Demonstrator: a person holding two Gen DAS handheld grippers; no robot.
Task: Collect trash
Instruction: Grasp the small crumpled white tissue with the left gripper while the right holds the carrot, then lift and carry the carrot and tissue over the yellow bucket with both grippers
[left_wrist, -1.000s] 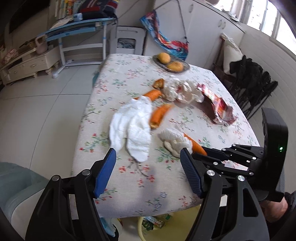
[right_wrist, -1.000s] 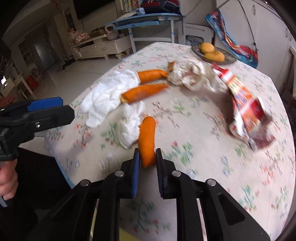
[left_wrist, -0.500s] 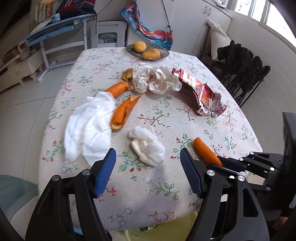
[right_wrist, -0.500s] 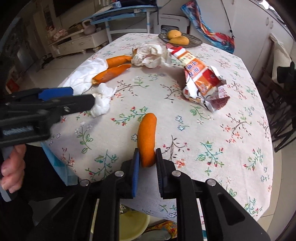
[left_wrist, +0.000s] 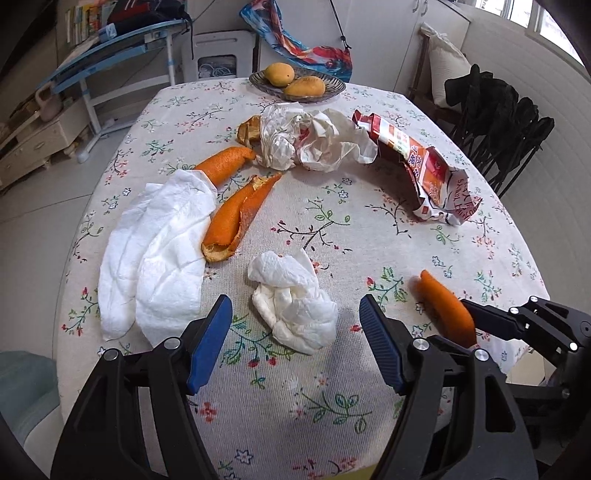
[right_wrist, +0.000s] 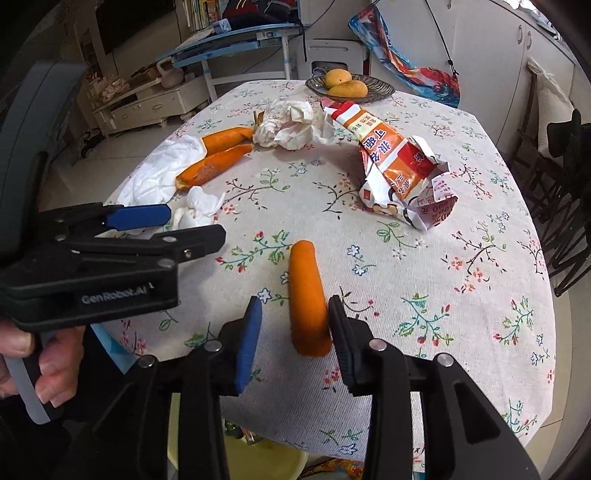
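While both grippers gape, the orange peel (right_wrist: 307, 297) points lengthwise away between right fingers (right_wrist: 248, 334).

Orange peel (right_wrist: 307, 295), tissue (left_wrist: 293, 302) on tablecloth

A table (left_wrist: 369, 406) covered in a pale cloth printed with small flowers and branches is filling most of the room's middle. At its far edge a dark shallow dish (left_wrist: 334, 85) is holding two yellow-orange mangoes (left_wrist: 280, 73), lying side by side. Behind the table, a blue-framed desk (left_wrist: 122, 35) is carrying a row of books and some dark fabric. A colourful patterned cloth (left_wrist: 299, 48) is hanging against white cupboards. On the right, black garments (left_wrist: 495, 99) are draping over dark chairs, beside a white cushion (left_wrist: 445, 62).
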